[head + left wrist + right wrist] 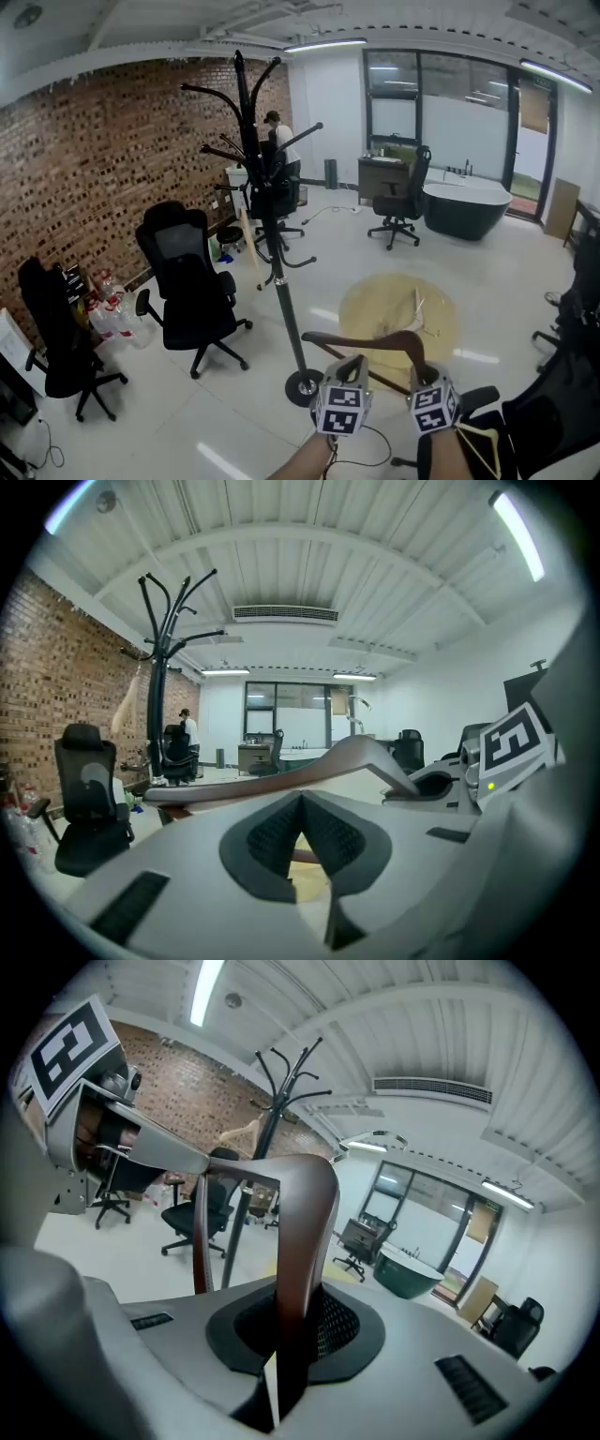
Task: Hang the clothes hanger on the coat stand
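Note:
The black coat stand [272, 234] rises just ahead and left of me, its curved hooks high up; it also shows as the stand [155, 686] and the stand [272, 1110]. A dark brown wooden hanger [375, 339] is held low in front of me, right of the stand's round base. My right gripper [424, 373] is shut on it: in the right gripper view the hanger's arm [300, 1241] runs up from between the pads of the right gripper [295, 1335]. My left gripper [349, 364] is shut; the hanger's arm [281, 780] lies across just beyond the left gripper's tips [300, 803].
A light wooden hanger [248, 239] hangs on the stand. Black office chairs [192, 291] [56, 328] stand left, another chair [553, 403] at my right. A round yellow rug [398, 314] lies ahead. Behind are a person [278, 131], a desk chair [398, 202] and a dark tub [466, 206].

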Available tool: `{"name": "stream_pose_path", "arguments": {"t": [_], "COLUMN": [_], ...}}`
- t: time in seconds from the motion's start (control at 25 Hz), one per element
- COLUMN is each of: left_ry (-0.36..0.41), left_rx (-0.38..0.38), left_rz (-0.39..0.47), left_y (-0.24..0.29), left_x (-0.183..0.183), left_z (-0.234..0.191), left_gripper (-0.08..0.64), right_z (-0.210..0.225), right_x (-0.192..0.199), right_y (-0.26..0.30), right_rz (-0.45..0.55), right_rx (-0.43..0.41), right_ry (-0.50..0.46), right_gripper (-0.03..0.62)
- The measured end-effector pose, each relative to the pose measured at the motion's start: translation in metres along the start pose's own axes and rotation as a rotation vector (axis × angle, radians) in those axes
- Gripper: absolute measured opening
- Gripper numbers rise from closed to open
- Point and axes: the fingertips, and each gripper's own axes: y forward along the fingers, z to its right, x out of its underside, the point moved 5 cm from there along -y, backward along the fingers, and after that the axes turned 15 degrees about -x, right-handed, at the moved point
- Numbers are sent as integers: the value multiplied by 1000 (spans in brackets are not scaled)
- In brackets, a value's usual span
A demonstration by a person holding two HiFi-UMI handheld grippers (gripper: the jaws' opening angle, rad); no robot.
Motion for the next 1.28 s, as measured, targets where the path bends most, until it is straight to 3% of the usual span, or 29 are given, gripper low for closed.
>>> {"name": "stream_pose_path", "arguments": {"t": [0.12, 0.32, 0.52, 0.68, 0.92, 1.28], "left_ry": [-13, -31, -51, -66, -59, -36], "left_rx": [-61, -187, -325, -415, -439, -325], "left_rz": [-3, 25, 13, 42, 74, 132], "left_y": [-22, -36, -44, -42, -51, -16], "left_x": [6, -15, -10, -22, -35, -72], "left_z": [-48, -89, -164, -194, -249, -363], "left_gripper": [12, 12, 12, 12, 12, 12], "right_z": [-37, -53, -95, -96, -129, -171], "right_x": [-33, -95, -156, -194, -243, -339], "right_y": [21, 48, 102, 132, 170, 240], "right_rz": [41, 138, 187, 264, 299, 325], "right_rx": [-71, -207, -324, -377, -416, -356], "right_ry": [-51, -151, -263, -316, -327, -313], "right_gripper": [20, 18, 18, 18, 18, 18]}}
